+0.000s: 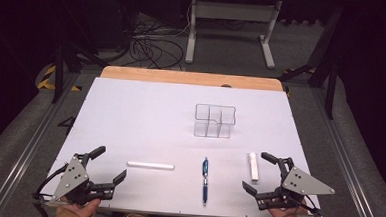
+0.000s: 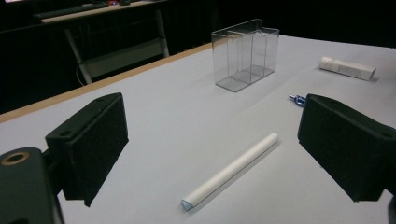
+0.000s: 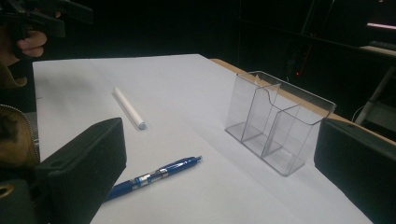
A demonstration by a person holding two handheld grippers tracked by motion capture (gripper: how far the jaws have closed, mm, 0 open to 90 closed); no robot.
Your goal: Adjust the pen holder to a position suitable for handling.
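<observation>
Both tools, left tool [image 1: 112,165] and right tool [image 1: 256,172], rest released at the near table [image 1: 131,110] edge, angled inward.

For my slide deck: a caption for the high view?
Open left gripper and right gripper flank white tube and blue pen.

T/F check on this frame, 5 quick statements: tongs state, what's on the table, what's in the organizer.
1. Both tongs, left and right, are open and hold nothing. True.
2. The clear plastic compartment organizer has the pen in it. False: it is empty.
3. The blue ballpoint pen lies flat on the white table, between the white stick and the white tube. True.
4. The long thin white stick is gripped by the left tongs. False: it lies free on the table, ahead of the open jaws.
5. The short white tube stands upright. False: it lies on its side near the right tongs.
</observation>
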